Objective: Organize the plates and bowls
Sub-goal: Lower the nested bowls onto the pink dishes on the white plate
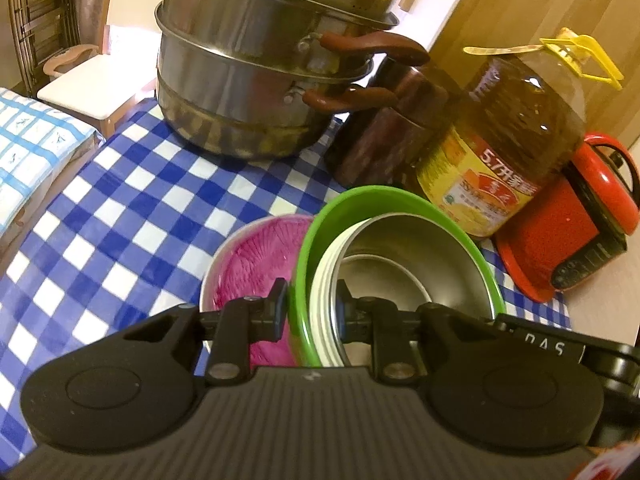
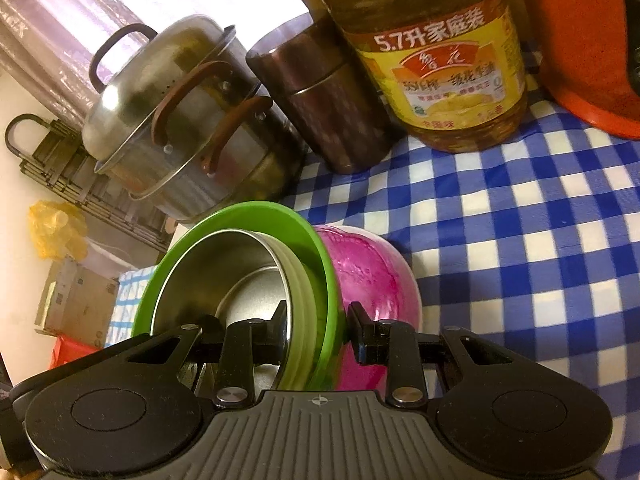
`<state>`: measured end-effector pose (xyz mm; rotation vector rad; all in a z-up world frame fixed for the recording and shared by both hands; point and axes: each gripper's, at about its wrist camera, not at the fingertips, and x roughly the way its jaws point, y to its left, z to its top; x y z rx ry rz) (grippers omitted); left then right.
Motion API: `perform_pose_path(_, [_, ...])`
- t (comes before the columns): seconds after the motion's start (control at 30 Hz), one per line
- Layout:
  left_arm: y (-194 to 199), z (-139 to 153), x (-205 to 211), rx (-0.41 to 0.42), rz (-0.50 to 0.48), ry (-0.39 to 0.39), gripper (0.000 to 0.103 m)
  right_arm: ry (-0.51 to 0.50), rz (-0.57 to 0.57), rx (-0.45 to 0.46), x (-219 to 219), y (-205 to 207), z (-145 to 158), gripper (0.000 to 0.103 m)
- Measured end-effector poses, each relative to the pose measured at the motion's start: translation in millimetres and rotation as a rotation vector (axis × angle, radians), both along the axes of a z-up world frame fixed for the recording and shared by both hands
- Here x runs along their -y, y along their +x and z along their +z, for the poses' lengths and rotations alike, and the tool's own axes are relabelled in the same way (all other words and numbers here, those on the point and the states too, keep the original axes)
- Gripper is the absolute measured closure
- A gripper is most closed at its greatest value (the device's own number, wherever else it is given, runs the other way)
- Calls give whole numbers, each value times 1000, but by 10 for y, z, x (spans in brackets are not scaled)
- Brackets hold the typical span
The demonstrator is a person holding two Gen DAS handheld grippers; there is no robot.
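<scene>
I hold the nested bowl stack [image 1: 400,280] above the checked tablecloth [image 1: 120,200] with left gripper [image 1: 310,308] and right gripper [image 2: 316,330] each pinching opposite rims; I judge it rigid, slippery, moderately heavy.

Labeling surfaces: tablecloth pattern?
Blue-and-white check tablecloth; clearest in the right wrist view.

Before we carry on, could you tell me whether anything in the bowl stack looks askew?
Yes. The green bowl, with the steel bowl nested inside, stands steeply tilted on its rim instead of flat, leaning against the pink bowl. The left gripper and right gripper both clamp its rim.
</scene>
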<state>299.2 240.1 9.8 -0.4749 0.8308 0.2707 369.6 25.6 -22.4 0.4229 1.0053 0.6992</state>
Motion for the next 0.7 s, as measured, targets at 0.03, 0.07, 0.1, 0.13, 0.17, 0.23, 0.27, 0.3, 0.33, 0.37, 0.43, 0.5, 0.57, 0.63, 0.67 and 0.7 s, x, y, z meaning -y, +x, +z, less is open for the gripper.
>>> perform_pose_path(0.03, [32,-20,-24,-3,2,3,83,4,0,-7,-23,29,-21,73])
perform_pose_path(0.07, [63,-40,-41,-7,2,6,83,6,2,-11,-44,55,-44,73])
perform_pose_path(0.1, [92,-57,-54,-11,1,12,83,7,3,-12,-67,79,-67,73])
perform_pose_path(0.13, [110,-71,-65,-14,1,17,83,10,3,-15,-86,99,-87,73])
perform_pose_path(0.17, [128,-89,-79,-16,2,21,83,13,4,-21,-105,123,-112,73])
perform_pose_path(0.23, [152,-130,-107,-21,5,24,83,15,7,-29,-138,158,-162,73])
perform_pose_path(0.27, [163,-157,-125,-22,8,22,83,15,9,-32,-152,169,-190,73])
perform_pose_path(0.3, [174,-184,-141,-24,8,21,83,12,12,-34,-168,170,-216,73])
perform_pose_path(0.33, [184,-214,-152,-26,8,24,83,9,16,-36,-184,177,-245,73])
perform_pose_path(0.37, [188,-239,-163,-29,7,23,83,7,19,-38,-200,190,-274,73])
perform_pose_path(0.43, [200,-292,-184,-30,8,20,83,4,23,-45,-223,209,-329,73])
perform_pose_path(0.5, [206,-325,-192,-33,9,20,83,1,24,-47,-243,224,-365,73])
perform_pose_path(0.57, [215,-361,-197,-35,9,22,83,0,21,-53,-256,245,-393,73])
perform_pose_path(0.63, [227,-391,-205,-36,6,18,83,-4,20,-50,-265,253,-409,73])
perform_pose_path(0.67, [232,-404,-208,-36,5,18,83,-5,19,-50,-268,252,-414,73])
perform_pose_path(0.7, [236,-416,-212,-36,6,16,83,-5,18,-51,-271,255,-428,73])
